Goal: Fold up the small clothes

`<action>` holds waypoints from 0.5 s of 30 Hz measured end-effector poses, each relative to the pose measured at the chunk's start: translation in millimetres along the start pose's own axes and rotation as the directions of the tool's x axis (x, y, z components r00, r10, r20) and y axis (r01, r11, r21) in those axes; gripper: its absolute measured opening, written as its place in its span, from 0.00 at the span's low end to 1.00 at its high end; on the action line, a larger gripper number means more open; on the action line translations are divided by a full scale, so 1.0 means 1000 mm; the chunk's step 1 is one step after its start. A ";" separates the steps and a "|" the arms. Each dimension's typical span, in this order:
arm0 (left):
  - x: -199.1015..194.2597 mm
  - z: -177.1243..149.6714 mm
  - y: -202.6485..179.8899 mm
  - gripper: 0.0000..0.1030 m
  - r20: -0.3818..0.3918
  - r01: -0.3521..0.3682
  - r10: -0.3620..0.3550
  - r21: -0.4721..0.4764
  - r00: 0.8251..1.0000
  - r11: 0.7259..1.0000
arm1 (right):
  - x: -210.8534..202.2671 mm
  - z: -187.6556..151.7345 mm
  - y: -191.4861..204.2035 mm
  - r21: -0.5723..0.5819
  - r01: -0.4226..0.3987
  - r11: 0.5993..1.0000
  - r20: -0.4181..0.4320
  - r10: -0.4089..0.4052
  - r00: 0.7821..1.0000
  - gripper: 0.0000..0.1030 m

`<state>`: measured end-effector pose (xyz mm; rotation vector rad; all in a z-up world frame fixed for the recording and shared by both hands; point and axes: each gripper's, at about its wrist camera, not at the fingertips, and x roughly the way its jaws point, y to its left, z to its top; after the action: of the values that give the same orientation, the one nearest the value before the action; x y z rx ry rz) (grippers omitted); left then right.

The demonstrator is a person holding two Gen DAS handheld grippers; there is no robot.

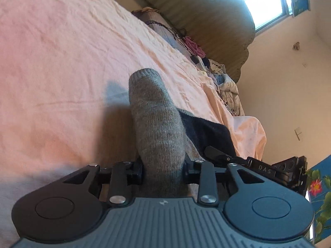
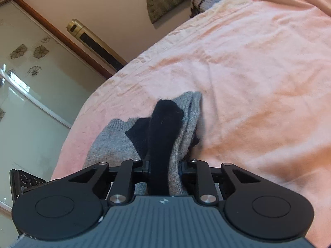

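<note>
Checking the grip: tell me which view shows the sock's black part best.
Right wrist view: the black part sticks up centre frame, pinched with the grey sock in the right gripper. Left wrist view shows only a dark patch behind the grey fabric in the left gripper.

Two close wrist views, angled down, sharing the pink bedsheet [image 1: 62,62].

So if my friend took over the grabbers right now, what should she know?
Left gripper: shut on the grey sock, which sticks out ahead over the pink bedsheet.
Right gripper: shut on the black toe part together with grey sock fabric.
The sock is bunched between both grippers, near the edge of the bed. The right gripper sits close beside the left one.
Done: both ends are grabbed.
Left: lay it flat on the sheet, fold it and let go. Other clothes are piled by the headboard.
</note>
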<state>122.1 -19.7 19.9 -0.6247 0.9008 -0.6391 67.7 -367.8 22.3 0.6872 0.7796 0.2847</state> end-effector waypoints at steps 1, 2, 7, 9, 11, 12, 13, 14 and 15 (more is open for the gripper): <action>-0.009 0.006 -0.001 0.31 0.011 -0.009 0.009 0.023 1.000 1.000 | -0.001 0.000 0.008 -0.010 -0.028 1.000 0.005 0.028 1.000 0.25; -0.019 0.012 0.000 0.31 0.026 -0.023 0.022 0.040 0.999 0.999 | 0.000 0.001 0.017 -0.018 -0.055 0.998 0.007 0.055 0.998 0.25; -0.036 0.052 0.030 0.38 0.061 -0.174 0.171 0.045 0.983 0.984 | 0.037 0.010 0.046 0.010 -0.133 0.991 -0.010 0.133 0.991 0.26; -0.041 0.051 0.046 0.46 0.017 -0.249 0.250 -0.021 0.968 0.968 | 0.058 0.008 0.049 0.048 -0.087 0.995 -0.044 0.089 0.995 0.40; -0.058 0.036 0.052 0.50 0.023 -0.191 0.192 -0.034 0.981 0.981 | 0.061 0.000 0.053 0.045 -0.022 0.999 -0.066 0.025 0.998 0.55; -0.065 0.026 0.049 0.59 0.023 -0.160 0.160 -0.026 0.987 0.987 | 0.055 -0.005 0.054 0.030 -0.038 0.999 -0.064 0.040 0.997 0.58; -0.071 0.014 0.046 0.63 0.023 -0.128 0.129 -0.026 0.991 0.991 | 0.046 -0.011 0.054 0.011 -0.060 0.998 -0.064 0.060 0.996 0.59; -0.079 0.000 0.046 0.71 0.022 -0.097 0.098 -0.030 0.995 0.995 | 0.036 -0.017 0.054 0.000 -0.070 0.998 -0.071 0.070 0.995 0.63; -0.070 -0.007 0.041 0.73 0.014 -0.084 0.085 -0.030 0.996 0.996 | 0.027 -0.024 0.052 -0.005 -0.074 0.997 -0.081 0.073 0.994 0.64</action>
<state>93.2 56.7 22.7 -0.6132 0.9191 -0.5455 69.6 -305.1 29.2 0.7015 0.8309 0.3843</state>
